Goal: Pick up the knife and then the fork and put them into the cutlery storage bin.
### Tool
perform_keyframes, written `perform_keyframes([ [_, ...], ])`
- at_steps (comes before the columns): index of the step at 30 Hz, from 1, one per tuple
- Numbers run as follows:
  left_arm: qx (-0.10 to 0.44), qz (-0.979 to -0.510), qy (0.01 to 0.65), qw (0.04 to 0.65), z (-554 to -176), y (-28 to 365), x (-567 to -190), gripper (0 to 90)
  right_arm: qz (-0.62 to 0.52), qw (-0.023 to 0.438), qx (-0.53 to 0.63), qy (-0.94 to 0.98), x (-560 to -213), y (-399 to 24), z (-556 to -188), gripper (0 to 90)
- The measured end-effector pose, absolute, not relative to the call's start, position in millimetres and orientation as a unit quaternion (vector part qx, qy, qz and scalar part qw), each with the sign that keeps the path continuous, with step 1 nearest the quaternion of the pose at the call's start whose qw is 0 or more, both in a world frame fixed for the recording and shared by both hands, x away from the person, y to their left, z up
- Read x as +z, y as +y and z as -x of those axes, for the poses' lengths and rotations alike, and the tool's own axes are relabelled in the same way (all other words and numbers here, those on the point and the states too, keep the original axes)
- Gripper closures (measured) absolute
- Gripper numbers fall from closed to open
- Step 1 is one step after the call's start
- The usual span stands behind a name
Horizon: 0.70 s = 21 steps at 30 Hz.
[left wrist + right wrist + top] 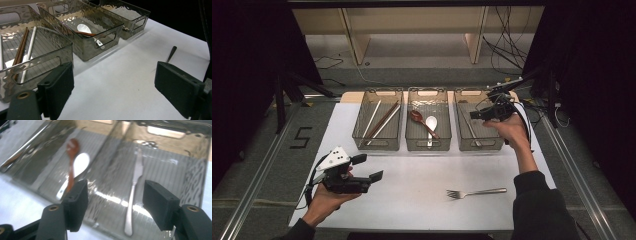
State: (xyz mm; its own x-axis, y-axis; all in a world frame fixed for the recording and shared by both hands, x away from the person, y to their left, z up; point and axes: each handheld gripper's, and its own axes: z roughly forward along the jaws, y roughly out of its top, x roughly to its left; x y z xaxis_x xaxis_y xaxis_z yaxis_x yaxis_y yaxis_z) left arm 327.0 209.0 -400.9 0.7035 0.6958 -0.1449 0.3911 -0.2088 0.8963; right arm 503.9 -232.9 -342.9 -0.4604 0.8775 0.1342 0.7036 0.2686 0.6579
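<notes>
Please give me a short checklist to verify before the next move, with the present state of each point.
1. Right tool empty, open above the right bin: ok.
2. Silver fork lies flat inside that bin: ok.
3. Second fork is free on the table, nothing on it: ok.
4. Left tool open and empty: ok.
5. Spoons stay in the middle bin: ok.
6. Right bin has room for another fork: ok.

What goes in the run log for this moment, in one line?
right gripper: open, over right bin | fork in bin: lying free | left gripper: open, nothing held | second fork: on table
</notes>
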Motion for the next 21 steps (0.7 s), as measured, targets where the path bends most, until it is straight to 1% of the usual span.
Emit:
perform_keyframes([
  [10,0.147,-0.766,0.354,0.516,-327,209,-401,15.0,-0.447,0.119,0.360,0.810,-335,-225,-465,32.7],
  [21,0.148,-0.765,0.356,0.517,-327,209,-401,15.0,-0.423,0.114,0.368,0.820,-343,-222,-435,30.4],
])
